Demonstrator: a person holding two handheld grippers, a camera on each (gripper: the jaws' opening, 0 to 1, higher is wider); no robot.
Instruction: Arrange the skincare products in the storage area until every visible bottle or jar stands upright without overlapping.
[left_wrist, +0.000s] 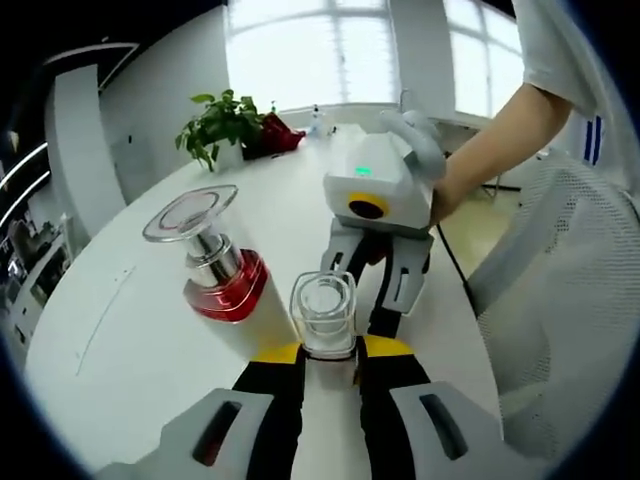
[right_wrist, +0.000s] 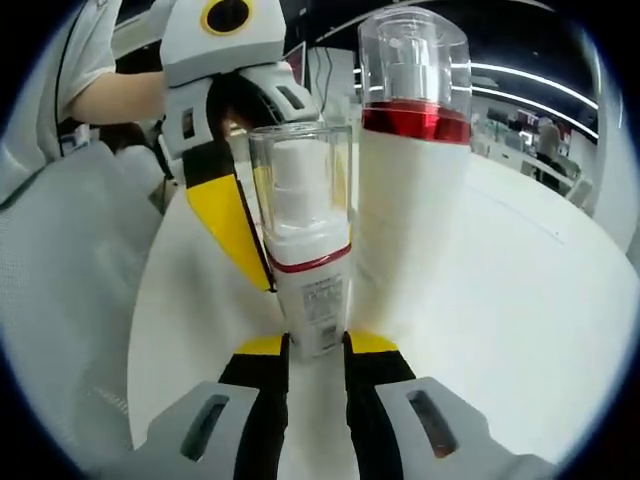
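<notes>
A small white bottle (right_wrist: 312, 300) with a clear square cap (left_wrist: 322, 312) and a thin red band stands upright on the white table (left_wrist: 130, 340). My left gripper (left_wrist: 333, 350) is shut on its cap end, yellow tips on either side. My right gripper (right_wrist: 316, 345) is shut on its lower body from the opposite side; its fingers (left_wrist: 400, 285) show behind the cap. The left gripper's yellow finger (right_wrist: 232, 225) lies against the cap. A taller white bottle (right_wrist: 410, 210) with a red metallic collar (left_wrist: 230, 285) and clear cap stands right beside the small one, apart from both grippers.
A potted green plant (left_wrist: 220, 125) and a red object (left_wrist: 272, 135) sit at the table's far end by the windows. A person's forearm (left_wrist: 500, 135) reaches in, beside a mesh chair (left_wrist: 570, 300). The table edge (right_wrist: 160, 300) runs close to the bottles.
</notes>
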